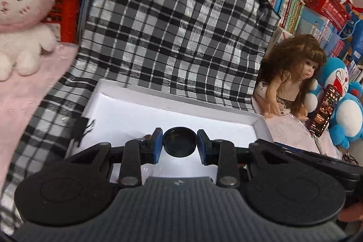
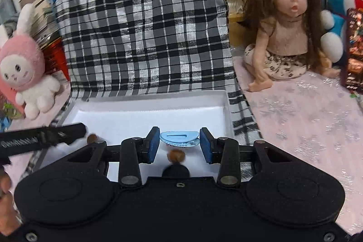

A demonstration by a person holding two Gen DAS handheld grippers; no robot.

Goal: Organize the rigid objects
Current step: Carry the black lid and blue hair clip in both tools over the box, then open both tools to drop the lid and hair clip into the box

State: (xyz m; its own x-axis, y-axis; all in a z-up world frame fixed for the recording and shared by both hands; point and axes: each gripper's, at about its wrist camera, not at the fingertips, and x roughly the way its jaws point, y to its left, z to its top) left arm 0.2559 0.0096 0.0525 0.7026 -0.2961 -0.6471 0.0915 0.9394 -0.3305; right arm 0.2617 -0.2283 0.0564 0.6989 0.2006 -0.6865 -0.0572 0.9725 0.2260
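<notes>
My left gripper (image 1: 179,144) is shut on a round black lid (image 1: 179,141), its blue pads touching both sides, held over the white tray (image 1: 127,103). My right gripper (image 2: 179,142) is shut on a light blue hair clip (image 2: 179,139), held over the same tray (image 2: 145,117). Below the clip, a small brown round object (image 2: 176,155) and a dark round one (image 2: 175,170) lie in the tray. Another brown piece (image 2: 91,139) lies at the tray's left. The left gripper's arm (image 2: 40,140) crosses the right wrist view at left.
A black-and-white plaid cloth (image 1: 172,33) drapes behind and under the tray. A pink bunny plush (image 2: 25,69) sits left, a long-haired doll (image 2: 288,22) and a blue plush (image 1: 344,101) right, on a pink glittery cover (image 2: 306,119). Bookshelves stand behind. A small black object (image 1: 79,128) sits at the tray's left edge.
</notes>
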